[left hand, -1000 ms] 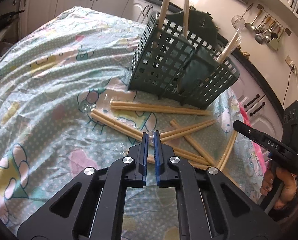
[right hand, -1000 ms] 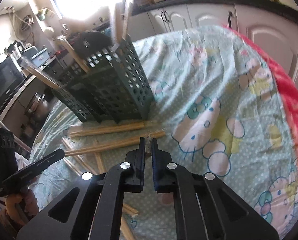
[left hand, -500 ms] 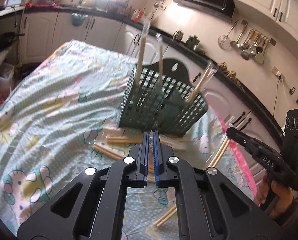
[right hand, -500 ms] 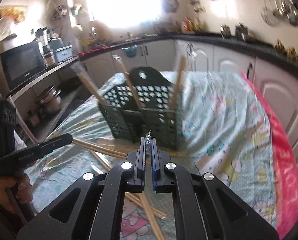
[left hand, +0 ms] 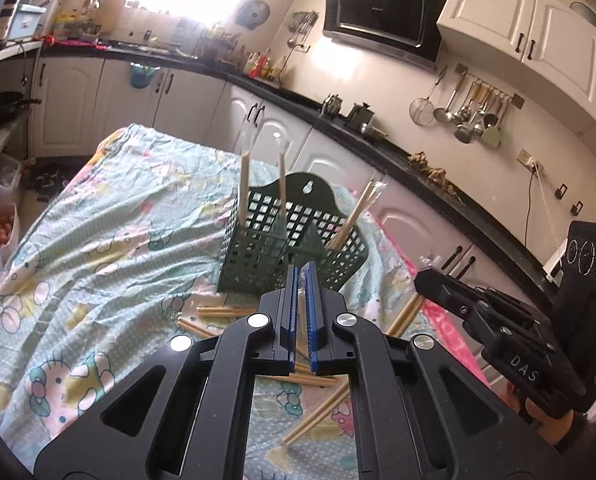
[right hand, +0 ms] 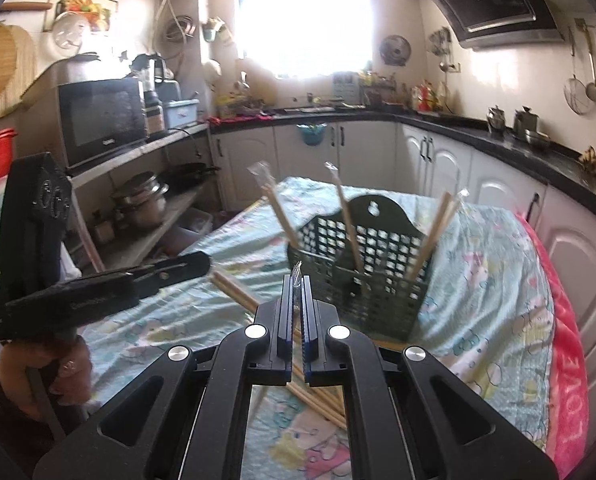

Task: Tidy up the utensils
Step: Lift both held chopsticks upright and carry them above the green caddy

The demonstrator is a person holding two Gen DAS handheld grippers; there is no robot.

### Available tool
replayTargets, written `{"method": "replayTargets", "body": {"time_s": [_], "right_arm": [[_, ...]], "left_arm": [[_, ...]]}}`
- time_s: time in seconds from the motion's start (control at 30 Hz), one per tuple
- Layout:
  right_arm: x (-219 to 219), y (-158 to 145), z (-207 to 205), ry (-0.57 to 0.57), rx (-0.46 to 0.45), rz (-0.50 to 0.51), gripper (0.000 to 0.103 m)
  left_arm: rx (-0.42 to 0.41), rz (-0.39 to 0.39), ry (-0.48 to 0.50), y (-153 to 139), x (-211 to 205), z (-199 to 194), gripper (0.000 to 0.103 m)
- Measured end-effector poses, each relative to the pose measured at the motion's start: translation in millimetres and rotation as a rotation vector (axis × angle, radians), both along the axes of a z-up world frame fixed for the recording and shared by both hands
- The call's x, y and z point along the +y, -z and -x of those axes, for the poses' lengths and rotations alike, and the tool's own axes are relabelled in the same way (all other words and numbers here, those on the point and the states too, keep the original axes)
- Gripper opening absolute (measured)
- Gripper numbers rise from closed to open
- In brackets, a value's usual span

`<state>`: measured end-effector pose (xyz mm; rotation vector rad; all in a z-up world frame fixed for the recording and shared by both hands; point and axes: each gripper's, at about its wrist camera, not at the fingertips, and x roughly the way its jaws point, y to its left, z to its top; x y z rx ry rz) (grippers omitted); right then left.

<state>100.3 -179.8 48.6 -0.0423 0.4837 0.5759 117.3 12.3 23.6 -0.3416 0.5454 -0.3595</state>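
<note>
Sunlit kitchen behind; on the cloth-covered counter [left hand: 98, 248] the green basket [right hand: 362, 280] stands ahead. Right gripper [right hand: 296, 280] jaws pinch a wrapped chopstick pair's tip (left gripper [left hand: 302, 276] likewise, seemingly). We aim each into a compartment, upright, before releasing.

Both grippers have lifted from the chopsticks [left hand: 322, 416]; each pinches clear wrapper [right hand: 296, 276].
</note>
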Motion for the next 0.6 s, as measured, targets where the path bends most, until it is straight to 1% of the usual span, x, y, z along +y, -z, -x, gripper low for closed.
{"method": "replayTargets", "body": {"time_s": [0.27, 0.5, 0.6], "right_arm": [[14, -28, 20, -0.049, -0.078, -0.021, 0.002], [14, -45, 23, -0.064, -0.117, -0.039, 0.002], [15, -52, 22, -0.064, -0.132, -0.045, 0.002]], "left_arm": [[-0.044, -0.001, 0.014, -20, -1, 8, 0.001], [-0.079, 0.008, 0.028, -38, -2, 11, 0.001], [-0.106, -0.005, 0.029, -49, -4, 13, 0.001]]}}
